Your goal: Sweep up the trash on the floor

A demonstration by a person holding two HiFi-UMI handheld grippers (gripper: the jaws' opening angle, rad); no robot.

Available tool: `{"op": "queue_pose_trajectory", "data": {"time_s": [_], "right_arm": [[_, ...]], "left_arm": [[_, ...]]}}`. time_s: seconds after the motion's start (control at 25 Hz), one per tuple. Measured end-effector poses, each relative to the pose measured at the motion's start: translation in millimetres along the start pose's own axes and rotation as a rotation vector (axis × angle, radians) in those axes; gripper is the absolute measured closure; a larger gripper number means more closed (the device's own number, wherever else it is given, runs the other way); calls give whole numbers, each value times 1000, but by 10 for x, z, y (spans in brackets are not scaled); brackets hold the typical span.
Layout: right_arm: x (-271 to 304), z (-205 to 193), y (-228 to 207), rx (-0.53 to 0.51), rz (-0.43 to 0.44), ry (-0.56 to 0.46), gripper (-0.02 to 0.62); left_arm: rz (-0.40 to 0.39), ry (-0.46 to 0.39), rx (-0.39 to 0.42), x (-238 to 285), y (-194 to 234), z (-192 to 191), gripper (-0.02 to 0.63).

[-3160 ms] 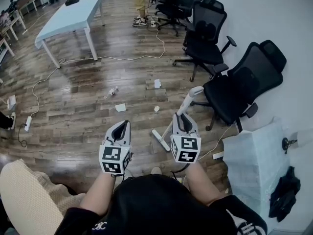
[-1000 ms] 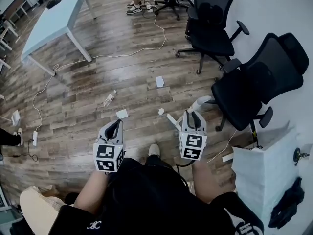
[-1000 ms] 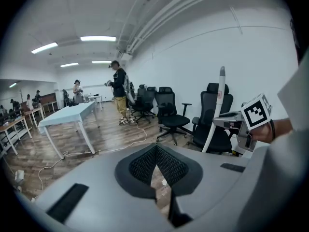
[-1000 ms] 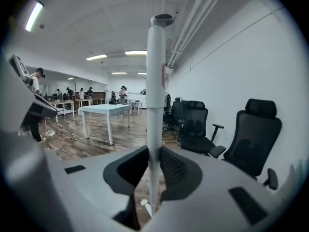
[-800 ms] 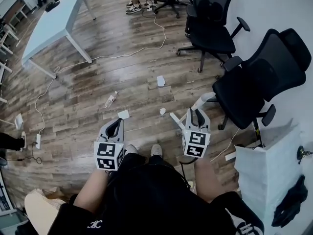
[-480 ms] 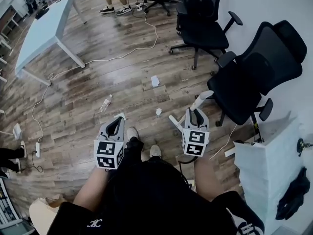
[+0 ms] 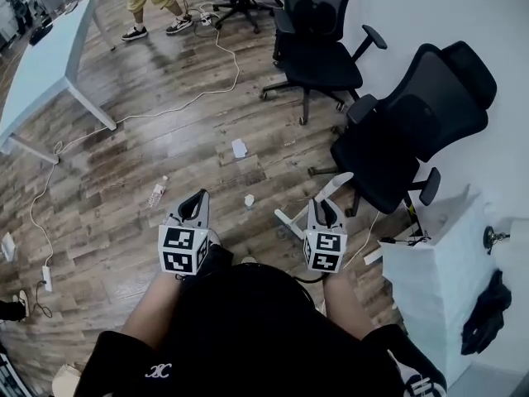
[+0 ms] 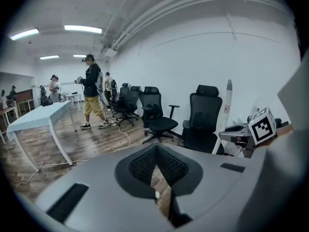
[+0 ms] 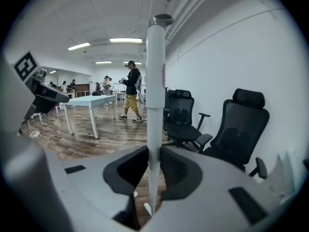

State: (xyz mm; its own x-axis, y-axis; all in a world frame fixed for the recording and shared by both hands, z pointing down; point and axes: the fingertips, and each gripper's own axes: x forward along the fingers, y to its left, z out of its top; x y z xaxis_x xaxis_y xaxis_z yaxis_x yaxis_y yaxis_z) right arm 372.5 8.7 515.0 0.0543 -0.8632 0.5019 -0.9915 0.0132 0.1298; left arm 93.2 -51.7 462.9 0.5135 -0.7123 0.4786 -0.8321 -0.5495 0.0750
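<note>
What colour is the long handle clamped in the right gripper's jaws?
The handle is white, with a grey cap on top; it shows best in the right gripper view.

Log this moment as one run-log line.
left gripper: shut, empty | right gripper: shut on white broom handle | paper scrap: lying on floor, unswept

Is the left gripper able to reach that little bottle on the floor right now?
Probably not yet: the left gripper is held well above the floor, jaws shut; nothing blocks the bottle though.
</note>
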Motion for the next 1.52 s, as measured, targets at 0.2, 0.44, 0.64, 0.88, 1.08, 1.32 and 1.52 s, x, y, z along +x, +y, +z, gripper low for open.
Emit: {"op": "queue_pose_trajectory", "data": {"time_s": [0.2, 0.44, 0.64, 0.88, 1.08, 1.32, 1.52], "right_arm": [[193, -43, 117, 13, -62, 50, 509], [571, -20, 390, -30, -57, 117, 508], [888, -57, 623, -40, -81, 178, 508], [1257, -90, 857, -74, -80, 246, 505], [1497, -184, 941, -152, -18, 304, 503], [1649, -236, 877, -221, 50, 366, 502], [1619, -255, 754, -272, 118, 369, 502]], "left_arm": [[-43, 2, -20, 182, 312, 34, 611], [-71, 17, -18, 378, 710, 14, 611], [-91, 43, -27, 504, 1104, -15, 611], [-101, 73, -38, 637, 1469, -71, 611], [-55, 101, -60, 708, 1638, -110, 611], [23, 106, -111, 652, 1682, -94, 611], [84, 120, -129, 618, 1593, -102, 611]]}}
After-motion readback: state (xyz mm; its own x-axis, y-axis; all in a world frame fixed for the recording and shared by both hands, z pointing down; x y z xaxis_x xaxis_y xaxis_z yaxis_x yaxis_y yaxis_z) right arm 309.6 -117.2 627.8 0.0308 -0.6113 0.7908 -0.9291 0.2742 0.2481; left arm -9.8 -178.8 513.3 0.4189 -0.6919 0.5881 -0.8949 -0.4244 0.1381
